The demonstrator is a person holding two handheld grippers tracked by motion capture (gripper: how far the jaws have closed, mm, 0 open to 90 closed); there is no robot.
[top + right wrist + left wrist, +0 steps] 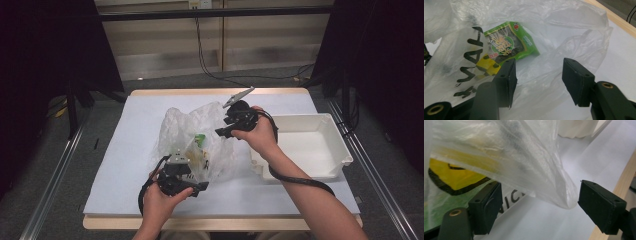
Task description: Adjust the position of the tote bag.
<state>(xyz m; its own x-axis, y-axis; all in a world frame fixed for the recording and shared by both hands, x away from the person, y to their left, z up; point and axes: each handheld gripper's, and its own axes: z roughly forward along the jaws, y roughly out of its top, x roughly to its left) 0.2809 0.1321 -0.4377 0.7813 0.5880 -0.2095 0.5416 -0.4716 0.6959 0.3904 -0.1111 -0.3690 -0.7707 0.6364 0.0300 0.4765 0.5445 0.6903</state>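
A crumpled clear plastic bag (192, 132) with black lettering lies in the middle of the white table cover. Inside it are a green snack packet (200, 139) (510, 41) and a yellow item (487, 66) (454, 175). My left gripper (195, 176) (540, 195) is at the bag's near edge, open; a loose fold of the bag (536, 170) hangs between its jaws, and the pads do not press on it. My right gripper (220, 132) (538, 65) hovers at the bag's far right side, open, with only bag film beneath its jaws.
An empty white tray (345, 150) (576, 128) stands at the right of the table, just beyond my right wrist. The table's wooden edge (624, 195) runs close to the left gripper. Cables trail from both grippers.
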